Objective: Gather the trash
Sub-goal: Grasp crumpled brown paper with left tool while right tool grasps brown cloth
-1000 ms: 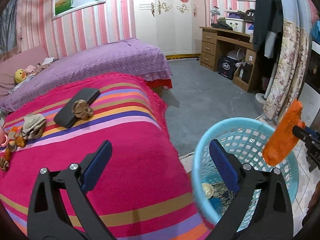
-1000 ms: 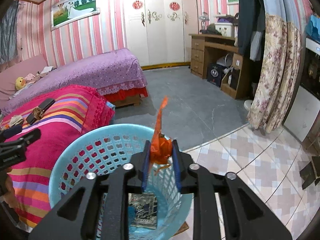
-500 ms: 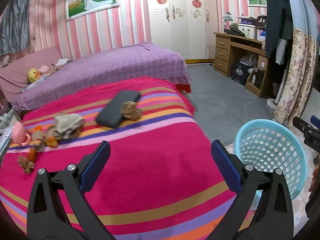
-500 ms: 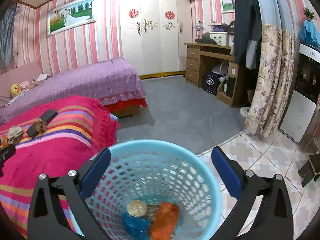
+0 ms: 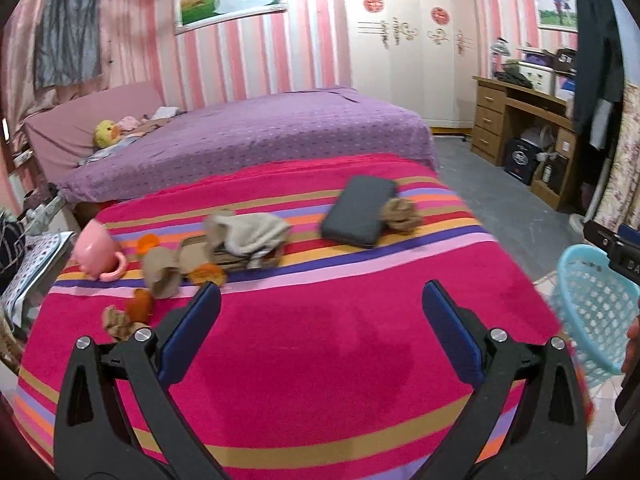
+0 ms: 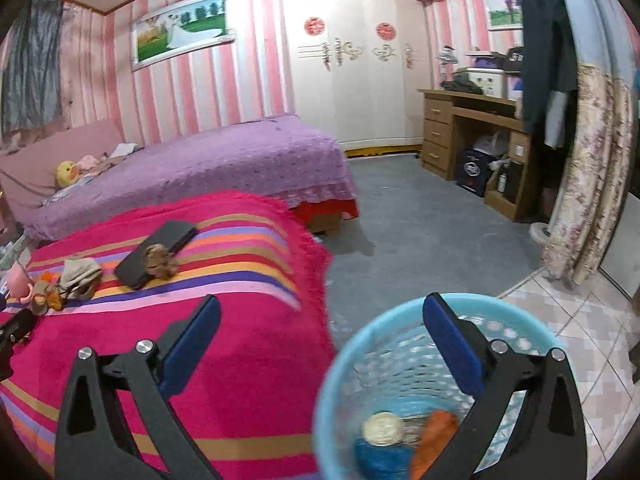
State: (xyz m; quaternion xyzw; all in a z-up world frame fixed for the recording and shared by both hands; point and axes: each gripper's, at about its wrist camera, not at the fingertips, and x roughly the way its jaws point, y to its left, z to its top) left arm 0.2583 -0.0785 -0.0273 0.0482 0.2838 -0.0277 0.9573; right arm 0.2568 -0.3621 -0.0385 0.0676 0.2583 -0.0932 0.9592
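A light blue mesh basket (image 6: 400,344) stands on the floor beside the striped pink blanket (image 6: 240,360); inside lie an orange wrapper (image 6: 434,436), a pale round lid and something blue. My right gripper (image 6: 322,344) is open and empty, above the blanket's edge and the basket rim. My left gripper (image 5: 322,336) is open and empty over the blanket (image 5: 320,360). Ahead of it lie orange scraps (image 5: 206,274), brown crumpled paper (image 5: 160,274), a beige rag (image 5: 248,232) and a brown wad (image 5: 400,214) beside a dark pouch (image 5: 360,210). The basket (image 5: 592,312) shows at its right.
A pink cup (image 5: 96,254) sits at the blanket's left edge. A purple bed (image 5: 260,136) lies behind. A wooden desk (image 6: 472,136) and floral curtain (image 6: 588,176) stand at the right, with grey carpet and tiled floor between.
My right gripper opened and dropped the orange wrapper into the basket, then swung left. My left gripper swung left from the basket toward the scraps on the blanket.
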